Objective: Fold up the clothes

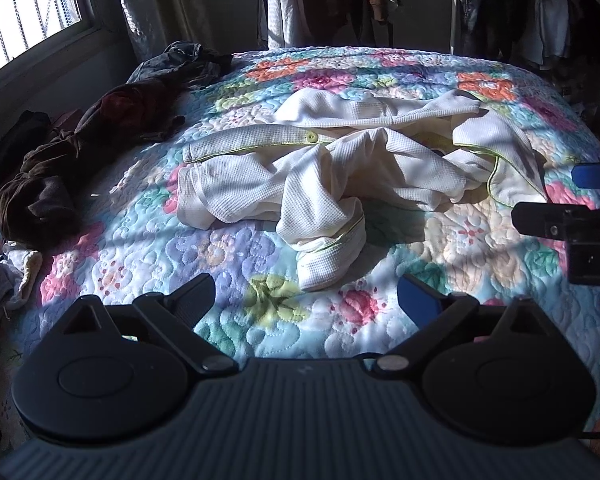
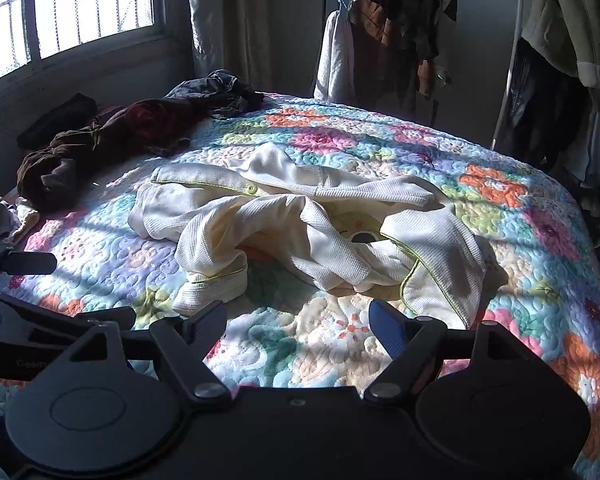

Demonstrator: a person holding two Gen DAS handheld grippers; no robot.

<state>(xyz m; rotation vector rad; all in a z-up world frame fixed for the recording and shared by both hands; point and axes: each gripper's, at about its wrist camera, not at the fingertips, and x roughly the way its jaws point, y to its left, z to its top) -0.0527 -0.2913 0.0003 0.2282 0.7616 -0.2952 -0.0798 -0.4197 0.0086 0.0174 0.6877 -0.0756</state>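
Note:
A cream waffle-knit garment with lime-green piping (image 1: 340, 168) lies crumpled in the middle of a floral quilt (image 1: 228, 248); it also shows in the right wrist view (image 2: 300, 224). One sleeve cuff (image 1: 332, 256) hangs toward me. My left gripper (image 1: 304, 300) is open and empty, just short of that cuff. My right gripper (image 2: 300, 324) is open and empty, hovering over the quilt near the garment's front edge. The right gripper also shows at the right edge of the left wrist view (image 1: 560, 196).
A heap of dark brown and maroon clothes (image 1: 80, 152) lies at the bed's left side, with a grey garment (image 1: 180, 64) behind it. A barred window (image 2: 60, 12) is at left. Clothes racks (image 2: 400, 40) with hanging garments stand beyond the bed.

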